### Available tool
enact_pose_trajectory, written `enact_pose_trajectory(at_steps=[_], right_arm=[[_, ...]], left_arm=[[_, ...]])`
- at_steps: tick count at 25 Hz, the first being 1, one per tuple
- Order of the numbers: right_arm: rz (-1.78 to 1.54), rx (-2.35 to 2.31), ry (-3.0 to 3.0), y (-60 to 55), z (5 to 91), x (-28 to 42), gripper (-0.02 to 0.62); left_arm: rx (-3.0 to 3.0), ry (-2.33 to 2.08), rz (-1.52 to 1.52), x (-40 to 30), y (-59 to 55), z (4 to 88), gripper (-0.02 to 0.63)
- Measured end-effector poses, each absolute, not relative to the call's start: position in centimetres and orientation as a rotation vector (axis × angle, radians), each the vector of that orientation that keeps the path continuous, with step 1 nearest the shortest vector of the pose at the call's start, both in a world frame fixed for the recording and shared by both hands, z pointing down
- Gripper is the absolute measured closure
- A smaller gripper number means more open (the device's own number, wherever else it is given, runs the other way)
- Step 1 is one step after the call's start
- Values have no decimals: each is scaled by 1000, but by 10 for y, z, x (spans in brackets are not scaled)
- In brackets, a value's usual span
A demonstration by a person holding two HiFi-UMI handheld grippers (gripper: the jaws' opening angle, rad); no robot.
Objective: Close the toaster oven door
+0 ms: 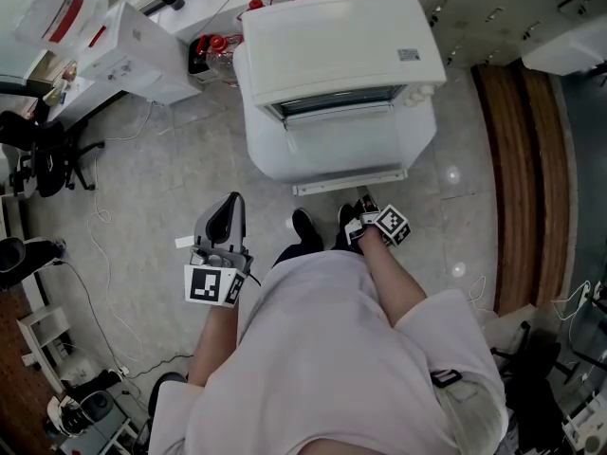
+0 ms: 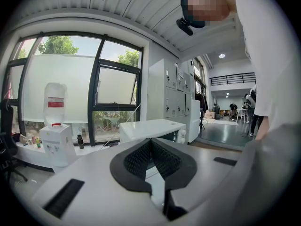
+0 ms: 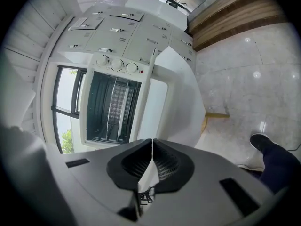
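One toaster oven (image 1: 332,45), two grippers (image 1: 228,207) (image 1: 364,203), three knobs (image 3: 116,64), two shoes (image 1: 305,226) (image 1: 346,218)

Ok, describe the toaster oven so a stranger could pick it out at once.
A rounded white stand rises from the grey floor before the person. The toaster oven is the white box on top. Unlike the plain lockers behind, it has a dark front and three round knobs.

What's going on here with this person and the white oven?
A person stands facing a white toaster oven whose door is folded open toward them. The right tool, shut and empty, sits close to the door's near edge. The left tool, also shut and empty, is held off to the side, away from the oven. The door has not been closed yet.
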State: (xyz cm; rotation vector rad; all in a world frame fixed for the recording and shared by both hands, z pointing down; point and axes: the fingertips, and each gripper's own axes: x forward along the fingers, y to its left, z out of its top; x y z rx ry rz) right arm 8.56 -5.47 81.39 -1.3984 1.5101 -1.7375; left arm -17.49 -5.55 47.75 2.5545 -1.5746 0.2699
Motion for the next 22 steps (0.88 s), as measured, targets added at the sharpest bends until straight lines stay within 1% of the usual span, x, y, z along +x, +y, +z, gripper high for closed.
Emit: enact_pose_trajectory(at_steps=[2, 4, 7, 8, 9, 10, 11, 13, 14, 16, 18, 20, 22], right_arm=[[-1756, -1422, 1510, -53, 817, 87, 571], [-1767, -1434, 1511, -51, 819, 88, 547], [-1779, -1451, 1500, -50, 822, 88, 533], [-1789, -1455, 1483, -49, 823, 89, 516], [-1800, -1442, 1461, -48, 824, 89, 426], [-1807, -1413, 1442, -49, 824, 88, 367], [-1807, -1381, 1432, -51, 822, 88, 330], [-1794, -1348, 1445, -59, 818, 86, 322], [-1784, -1339, 1456, -64, 815, 85, 294], [-1768, -1339, 1462, -74, 811, 85, 291], [-1754, -1356, 1458, -84, 807, 86, 305], [-1739, -1368, 1450, -93, 803, 86, 334], [-1723, -1370, 1439, -100, 797, 86, 378]], left_arm=[[2554, -1578, 267, -175, -56, 477, 586], [2553, -1580, 265, -175, -57, 476, 586], [2553, -1580, 265, -176, -58, 477, 586], [2553, -1580, 264, -176, -58, 476, 586], [2552, -1580, 264, -177, -58, 476, 586], [2551, -1580, 264, -177, -59, 476, 586], [2550, -1579, 263, -177, -59, 476, 586], [2552, -1578, 263, -177, -60, 476, 586], [2553, -1578, 263, -177, -60, 477, 586], [2552, -1579, 262, -177, -60, 477, 586], [2555, -1579, 258, -177, -61, 477, 586], [2557, -1579, 252, -176, -62, 476, 586], [2558, -1582, 246, -176, -63, 475, 586]])
